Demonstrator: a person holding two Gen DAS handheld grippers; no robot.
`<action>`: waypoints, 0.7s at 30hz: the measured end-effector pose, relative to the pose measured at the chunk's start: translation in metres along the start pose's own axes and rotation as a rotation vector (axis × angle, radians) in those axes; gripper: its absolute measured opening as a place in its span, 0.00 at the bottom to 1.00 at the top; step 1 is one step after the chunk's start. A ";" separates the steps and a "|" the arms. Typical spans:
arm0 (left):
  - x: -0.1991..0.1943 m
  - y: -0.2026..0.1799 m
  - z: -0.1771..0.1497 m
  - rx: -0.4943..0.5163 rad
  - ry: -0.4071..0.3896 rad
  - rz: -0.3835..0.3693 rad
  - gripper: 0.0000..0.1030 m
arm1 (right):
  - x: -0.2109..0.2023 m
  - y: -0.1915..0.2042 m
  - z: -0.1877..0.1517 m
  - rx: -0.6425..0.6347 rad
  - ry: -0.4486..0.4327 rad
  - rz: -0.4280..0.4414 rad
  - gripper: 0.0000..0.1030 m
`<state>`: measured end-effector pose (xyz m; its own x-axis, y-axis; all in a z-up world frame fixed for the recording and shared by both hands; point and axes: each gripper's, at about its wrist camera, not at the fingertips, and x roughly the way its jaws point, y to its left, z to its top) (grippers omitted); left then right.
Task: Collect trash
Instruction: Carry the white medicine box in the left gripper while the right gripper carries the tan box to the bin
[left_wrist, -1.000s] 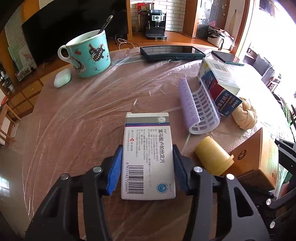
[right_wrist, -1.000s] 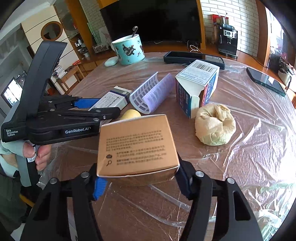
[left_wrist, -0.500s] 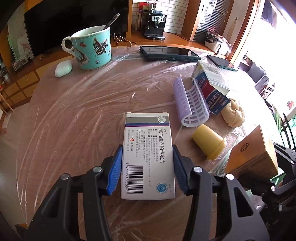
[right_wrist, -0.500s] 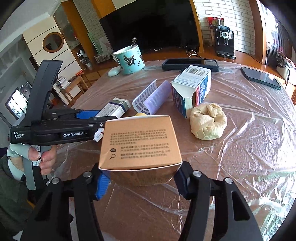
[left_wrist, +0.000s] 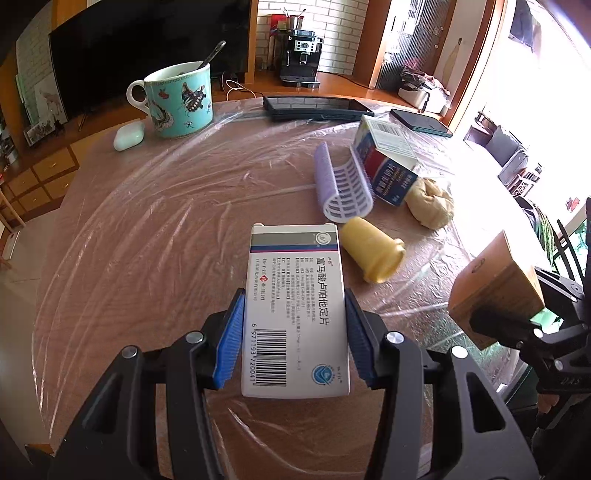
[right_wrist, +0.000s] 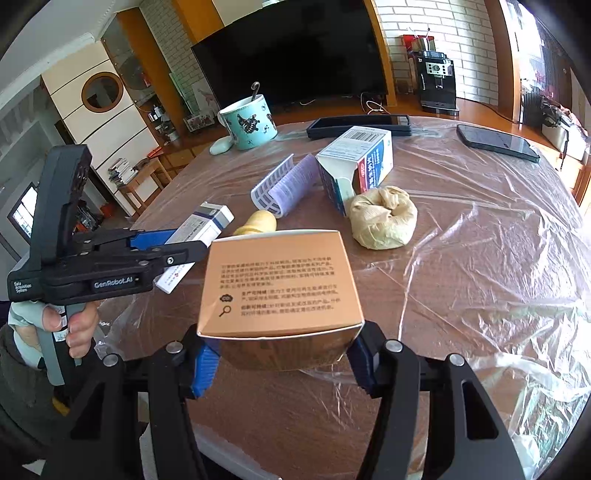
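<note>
While tilted downward, left hand-held gripper (left_wrist: 293, 341) clamps white box (left_wrist: 295, 314) (lifted), table (left_wrist: 147, 258) below.

The medicine box (left_wrist: 295, 314) is white with a grey and navy band, a black barcode and a blue round logo; the carton (right_wrist: 280, 284) is tan with dark print; the mug (left_wrist: 179, 99) is turquoise with butterflies and a white handle; the hair roller (left_wrist: 341, 188) is lilac with a white grid; the cup (left_wrist: 371, 253) is yellow; the open box (right_wrist: 360, 162) is white, blue and red; the gripper pads (left_wrist: 229, 339) are blue on black.
</note>
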<state>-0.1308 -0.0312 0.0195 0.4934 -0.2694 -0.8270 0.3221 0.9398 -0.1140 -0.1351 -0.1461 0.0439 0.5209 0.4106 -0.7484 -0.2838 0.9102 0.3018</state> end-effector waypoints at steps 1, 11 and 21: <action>-0.001 -0.002 -0.002 -0.002 0.000 -0.005 0.50 | -0.001 -0.001 -0.001 0.002 0.000 -0.003 0.56; -0.014 -0.022 -0.016 0.007 -0.034 -0.024 0.50 | -0.013 -0.011 -0.002 0.005 -0.022 -0.025 0.56; -0.031 -0.030 -0.030 0.010 -0.064 -0.051 0.50 | -0.029 -0.009 -0.009 -0.009 -0.041 -0.027 0.56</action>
<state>-0.1801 -0.0442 0.0319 0.5271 -0.3299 -0.7832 0.3555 0.9227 -0.1494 -0.1553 -0.1669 0.0575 0.5611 0.3876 -0.7314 -0.2760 0.9206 0.2762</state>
